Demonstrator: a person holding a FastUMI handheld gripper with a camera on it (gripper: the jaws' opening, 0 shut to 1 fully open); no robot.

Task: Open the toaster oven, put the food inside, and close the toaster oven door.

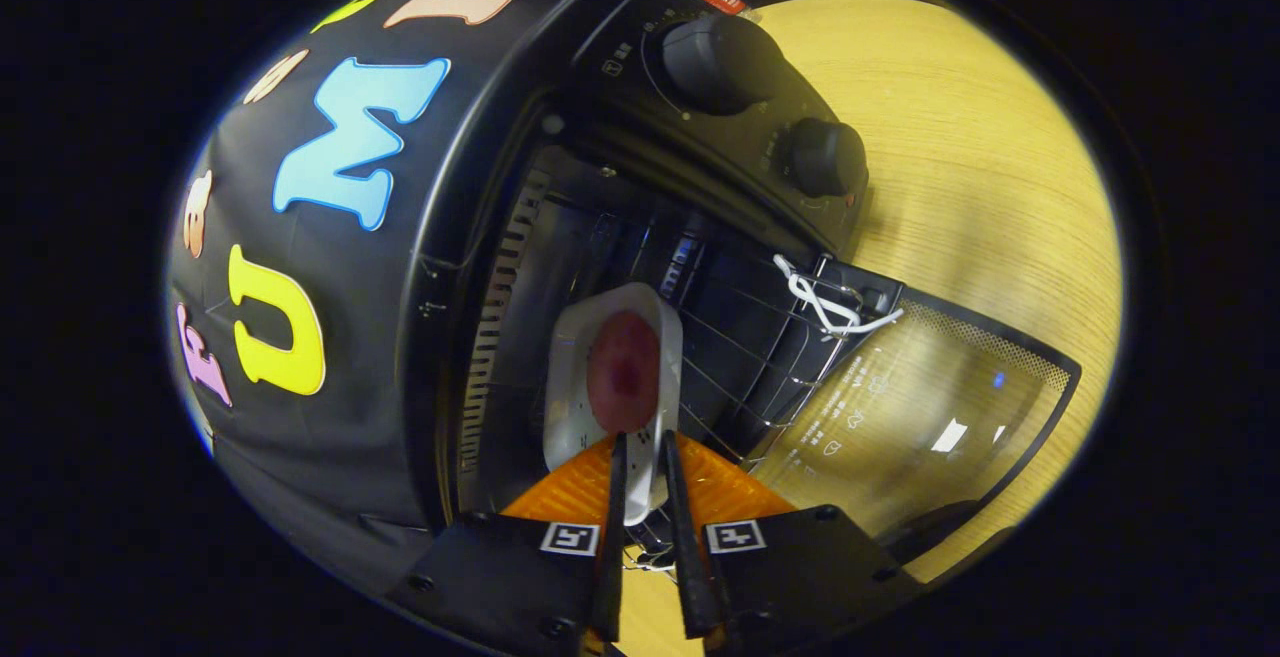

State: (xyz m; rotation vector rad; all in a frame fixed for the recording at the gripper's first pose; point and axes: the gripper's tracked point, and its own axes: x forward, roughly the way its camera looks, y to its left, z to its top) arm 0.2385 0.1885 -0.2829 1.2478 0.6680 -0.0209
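The black toaster oven (560,117) stands open, seen rotated, with its glass door (920,407) folded down flat onto the wooden table. A white dish (575,377) holding a reddish round piece of food (622,372) rests on the wire rack (740,377) inside the oven cavity. My gripper (640,442) is shut on the near rim of the white dish, both fingers pinching its edge just inside the oven mouth.
Two black knobs (715,62) (825,157) sit on the oven's control panel. A white cord (825,302) is tied at the door hinge by the rack's corner. The wooden table (990,187) extends beyond the door.
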